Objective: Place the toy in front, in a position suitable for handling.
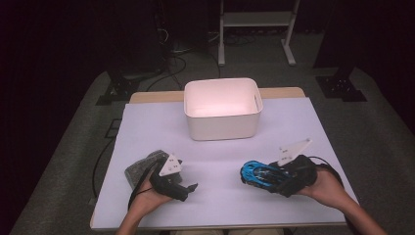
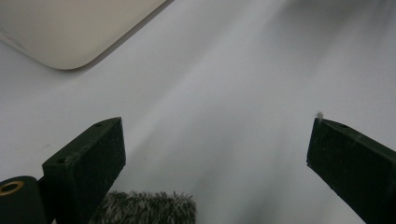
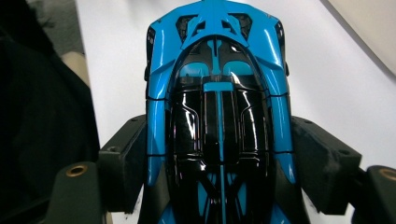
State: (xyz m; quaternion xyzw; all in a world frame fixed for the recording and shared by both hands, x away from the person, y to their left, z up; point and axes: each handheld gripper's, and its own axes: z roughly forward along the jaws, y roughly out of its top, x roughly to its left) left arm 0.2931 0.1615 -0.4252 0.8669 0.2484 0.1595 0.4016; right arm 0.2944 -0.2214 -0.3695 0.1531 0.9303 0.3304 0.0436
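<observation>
Right gripper (image 1: 252,176) clamps blue toy car (image 1: 257,175), held over table's near right part. Left gripper (image 1: 188,188) jaws wide apart, nothing between, grey furry cloth (image 1: 142,167) beside. White bin (image 1: 222,108) well apart, bare tabletop (image 1: 215,166) between.

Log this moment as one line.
right hand-held gripper: shut on toy car | left hand-held gripper: open, beside grey cloth | bin: empty

The toy car (image 3: 217,116) is bright blue with glossy black panels and thin blue stripes down its middle. Behind it, the bin (image 1: 222,108) is plain cream-white, standing on a pale lavender-white sheet (image 1: 147,132). Left of the car, a furry cloth (image 1: 142,166) is mottled grey
</observation>
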